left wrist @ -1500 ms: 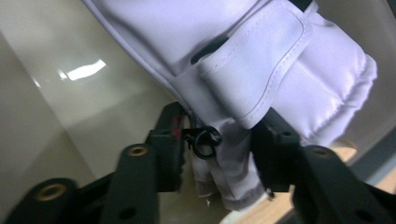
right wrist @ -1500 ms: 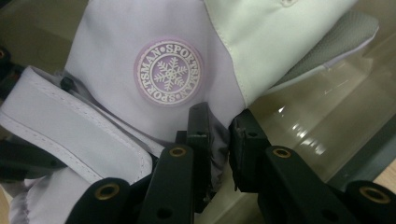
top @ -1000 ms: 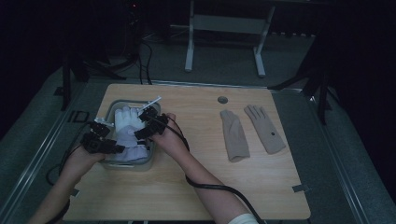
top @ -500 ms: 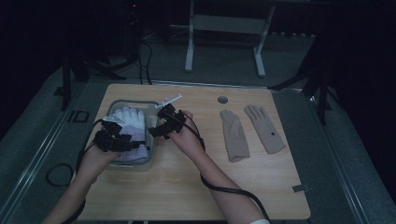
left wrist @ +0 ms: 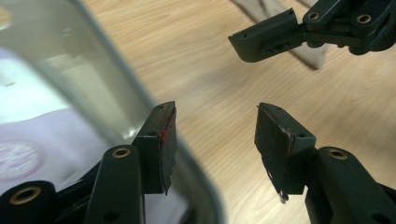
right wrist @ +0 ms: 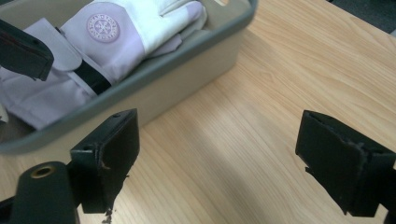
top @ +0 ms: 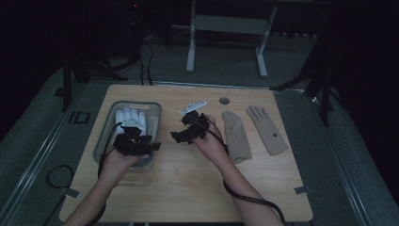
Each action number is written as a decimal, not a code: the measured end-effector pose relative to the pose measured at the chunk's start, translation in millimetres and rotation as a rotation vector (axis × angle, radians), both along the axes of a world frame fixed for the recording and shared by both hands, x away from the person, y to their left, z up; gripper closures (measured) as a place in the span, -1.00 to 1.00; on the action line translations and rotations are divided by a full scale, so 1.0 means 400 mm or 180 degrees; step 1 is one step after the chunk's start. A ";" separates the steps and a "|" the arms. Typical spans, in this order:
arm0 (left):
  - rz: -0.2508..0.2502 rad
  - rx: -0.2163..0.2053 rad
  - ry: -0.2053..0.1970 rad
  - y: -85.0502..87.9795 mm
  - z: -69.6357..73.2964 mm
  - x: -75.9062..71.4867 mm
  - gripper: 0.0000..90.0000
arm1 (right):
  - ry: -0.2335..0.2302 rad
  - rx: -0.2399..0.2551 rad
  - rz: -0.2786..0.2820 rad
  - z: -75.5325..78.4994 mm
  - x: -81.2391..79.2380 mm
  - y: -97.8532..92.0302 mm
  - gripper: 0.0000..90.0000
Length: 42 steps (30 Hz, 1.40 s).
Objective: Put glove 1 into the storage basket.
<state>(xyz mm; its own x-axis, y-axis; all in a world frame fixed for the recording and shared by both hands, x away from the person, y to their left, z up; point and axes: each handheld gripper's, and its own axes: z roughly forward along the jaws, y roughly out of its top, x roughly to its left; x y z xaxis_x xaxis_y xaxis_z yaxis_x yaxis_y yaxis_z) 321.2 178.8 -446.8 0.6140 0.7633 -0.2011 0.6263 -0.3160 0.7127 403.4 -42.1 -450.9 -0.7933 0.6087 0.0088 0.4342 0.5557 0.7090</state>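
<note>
A grey bin [top: 104, 136] stands at the table's left with white gloves [top: 131, 117] lying in it. My left gripper [top: 149, 143] hovers over the bin's near right corner. In the left gripper view its jaws [left wrist: 215, 116] stand open and empty, one above the bin's rim [left wrist: 116, 84], with a white glove [left wrist: 46, 135] below. My right gripper [top: 179, 128] is over bare wood just right of the bin. It [right wrist: 219, 135] is open wide with nothing between the jaws and faces the bin [right wrist: 154, 88] and a white and lilac glove [right wrist: 102, 28] with a round logo.
Two beige gloves [top: 235, 136] [top: 266, 129] lie flat on the table's right half. A small round grey disc [top: 224, 100] sits near the far edge. Cables trail from both grippers along the forearms. Bare wood lies along the near side of the table.
Both hands have moved to the right. The right gripper has left the bin and is now over the table beside it; the left has shifted to the bin's right corner. The gloves stay in the bin.
</note>
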 end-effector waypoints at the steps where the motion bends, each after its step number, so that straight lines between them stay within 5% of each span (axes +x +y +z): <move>1: -0.0011 0.0013 -0.0039 -0.012 0.000 -0.003 0.07 | 0.0007 0.0002 0.0012 0.001 -0.003 -0.013 -0.71; 12: -0.0295 -0.0042 -0.0076 -0.136 -0.024 -0.010 -0.58 | -0.0095 0.0087 -0.0090 0.007 -0.028 -0.160 -0.73; 22: -0.0402 -0.0113 -0.0360 -0.202 -0.084 -0.029 -0.67 | -0.0038 0.0052 -0.0195 -0.040 -0.037 -0.268 -0.74; 28: -0.0481 -0.0103 -0.0464 -0.227 -0.130 -0.046 -0.67 | 0.0097 0.0243 -0.0343 -0.069 -0.044 -0.330 -0.76; 37: -0.0552 -0.0123 -0.0368 -0.246 -0.205 -0.065 -0.67 | 0.0074 0.0161 -0.0564 -0.114 -0.051 -0.393 -0.76; 40: -0.0571 -0.0149 -0.0382 -0.248 -0.226 -0.074 -0.67 | 0.0129 0.0296 -0.0572 -0.124 -0.055 -0.429 -0.76; 42: -0.0560 -0.0124 -0.0388 -0.248 -0.237 -0.078 -0.67 | 0.0061 0.0247 -0.0560 -0.130 -0.062 -0.448 -0.75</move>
